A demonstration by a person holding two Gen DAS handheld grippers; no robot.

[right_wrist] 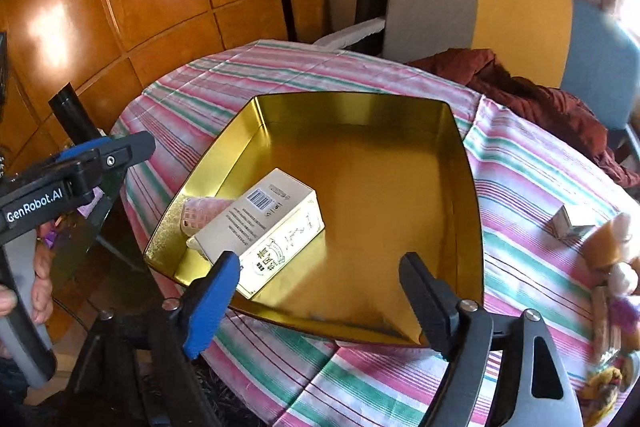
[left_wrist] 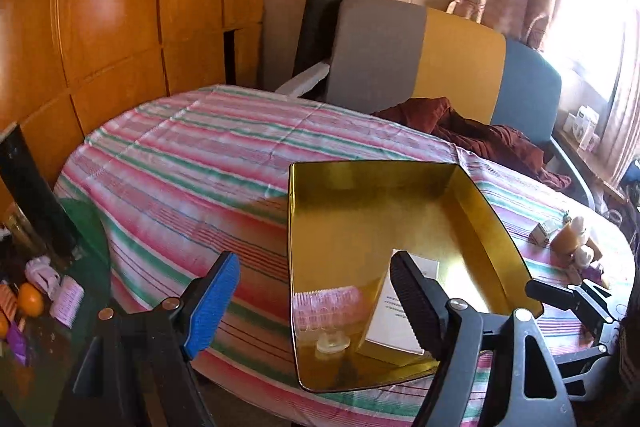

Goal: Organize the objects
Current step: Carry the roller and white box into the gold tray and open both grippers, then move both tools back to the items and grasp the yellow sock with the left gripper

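A gold tin tray (left_wrist: 472, 211) (right_wrist: 380, 187) sits on the striped tablecloth (left_wrist: 192, 155). In its near corner lie a cream box (left_wrist: 396, 319) (right_wrist: 260, 223) with a barcode, a pink hair roller (left_wrist: 328, 307) (right_wrist: 204, 211) and a small clear cap (left_wrist: 332, 345). My left gripper (left_wrist: 316, 267) hangs open above the tray's left edge, with nothing between its fingers. Over the tray's near side my right gripper (right_wrist: 320, 263) is open too. Its blue finger (right_wrist: 216, 303) is in front of the box's end, and its pads press on nothing.
A small white box (right_wrist: 568, 219) and felt toys (right_wrist: 612, 247) lie at the table's right. A dark red garment (right_wrist: 540, 99) is heaped by the chairs behind. Left of the table, a glass stand (left_wrist: 88, 227) holds pink rollers (left_wrist: 68, 299) and an orange (left_wrist: 30, 299). A hand (right_wrist: 40, 267) holds the left tool.
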